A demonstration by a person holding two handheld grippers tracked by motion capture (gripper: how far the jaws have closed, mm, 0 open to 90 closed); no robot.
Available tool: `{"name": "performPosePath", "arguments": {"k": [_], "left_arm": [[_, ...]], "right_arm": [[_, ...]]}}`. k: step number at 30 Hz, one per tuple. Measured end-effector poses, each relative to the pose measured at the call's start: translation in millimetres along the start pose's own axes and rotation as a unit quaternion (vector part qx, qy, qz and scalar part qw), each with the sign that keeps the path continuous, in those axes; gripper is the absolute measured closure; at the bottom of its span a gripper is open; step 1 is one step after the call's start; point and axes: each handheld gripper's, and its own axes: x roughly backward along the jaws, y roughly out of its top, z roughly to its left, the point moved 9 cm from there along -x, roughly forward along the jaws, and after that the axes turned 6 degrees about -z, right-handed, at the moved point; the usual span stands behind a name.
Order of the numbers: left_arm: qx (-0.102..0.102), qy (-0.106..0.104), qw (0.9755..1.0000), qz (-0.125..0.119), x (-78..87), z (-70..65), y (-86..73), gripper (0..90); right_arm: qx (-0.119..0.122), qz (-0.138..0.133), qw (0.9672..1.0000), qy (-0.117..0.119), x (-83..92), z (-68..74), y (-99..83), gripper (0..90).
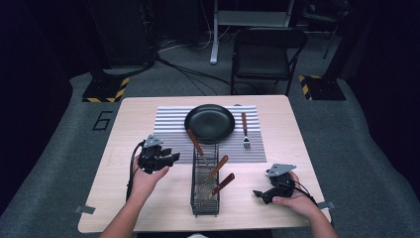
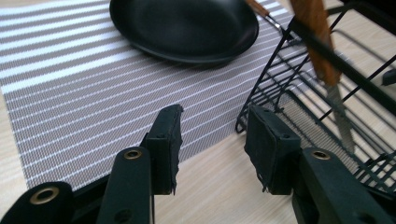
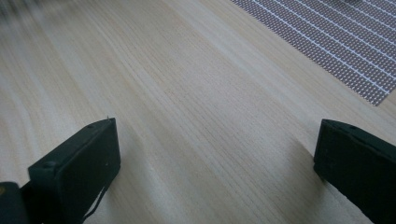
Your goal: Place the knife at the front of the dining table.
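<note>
High view: left gripper (image 1: 171, 157), jaws apart and empty, hovers left of the rack (image 1: 204, 186); right gripper (image 1: 258, 194), wide open, rests on the desk (image 1: 148, 208).

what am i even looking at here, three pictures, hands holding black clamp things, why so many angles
A person sits at a wooden table with a handheld two-jaw gripper in each hand. The wide picture comes from a camera fixed above the table: the left gripper is at its left, the right gripper at its right. The other two pictures come from small cameras riding on those grippers, looking along their black jaws.

On the table lies a striped placemat with a black pan and a wooden-handled fork on it. In front stands a black wire rack with three wooden-handled utensils sticking out.

Neither gripper holds anything: both have their jaws apart, with only table and mat showing between them.
</note>
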Motion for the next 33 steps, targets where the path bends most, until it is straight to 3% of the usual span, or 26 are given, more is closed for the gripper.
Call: {"name": "performPosePath", "arguments": {"k": [18, 33], "left_arm": [[-0.021, -0.008, 0.9996, -0.018, 2.0, -13.7, 41.4, 51.7], [-0.023, -0.034, 0.9990, -0.020, -12.6, -30.3, 56.5, 52.8]], "right_arm": [[-0.002, -0.001, 1.0000, -0.001, -0.1, 0.2, 0.2, 0.0], [-0.005, -0.002, 1.0000, -0.002, -0.3, 0.5, 0.4, 0.0]]}}
